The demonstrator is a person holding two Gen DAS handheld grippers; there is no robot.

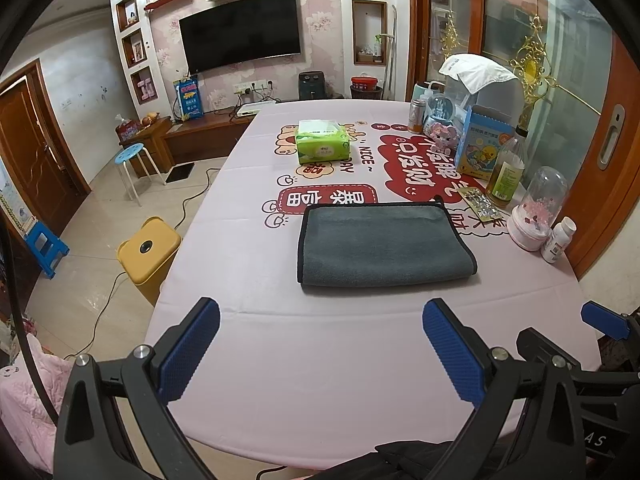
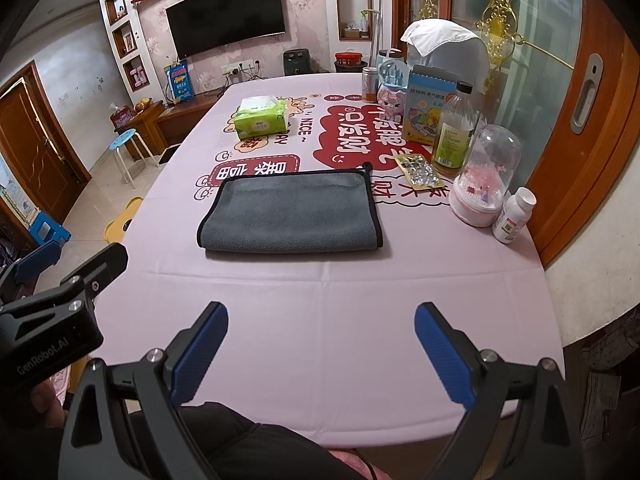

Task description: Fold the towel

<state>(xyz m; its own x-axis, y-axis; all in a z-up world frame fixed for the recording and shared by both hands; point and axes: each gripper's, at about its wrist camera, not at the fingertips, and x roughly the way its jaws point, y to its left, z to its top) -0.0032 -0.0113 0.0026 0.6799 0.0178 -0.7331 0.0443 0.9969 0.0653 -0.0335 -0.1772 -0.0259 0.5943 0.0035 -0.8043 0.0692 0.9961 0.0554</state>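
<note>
A grey towel (image 1: 382,242) with black trim lies folded flat on the pink tablecloth (image 1: 320,360); it also shows in the right wrist view (image 2: 292,212). My left gripper (image 1: 320,320) is open and empty, held over the near table edge, short of the towel. My right gripper (image 2: 322,320) is open and empty too, near the table's front edge, apart from the towel. The right gripper's tip shows at the right in the left wrist view (image 1: 604,320); the left gripper body shows at the left in the right wrist view (image 2: 60,308).
A green tissue pack (image 1: 322,144) sits beyond the towel. Bottles (image 1: 506,172), a glass dome (image 1: 538,208), a white pill bottle (image 1: 558,238) and boxes (image 1: 486,144) crowd the right side. A yellow stool (image 1: 148,248) stands left of the table.
</note>
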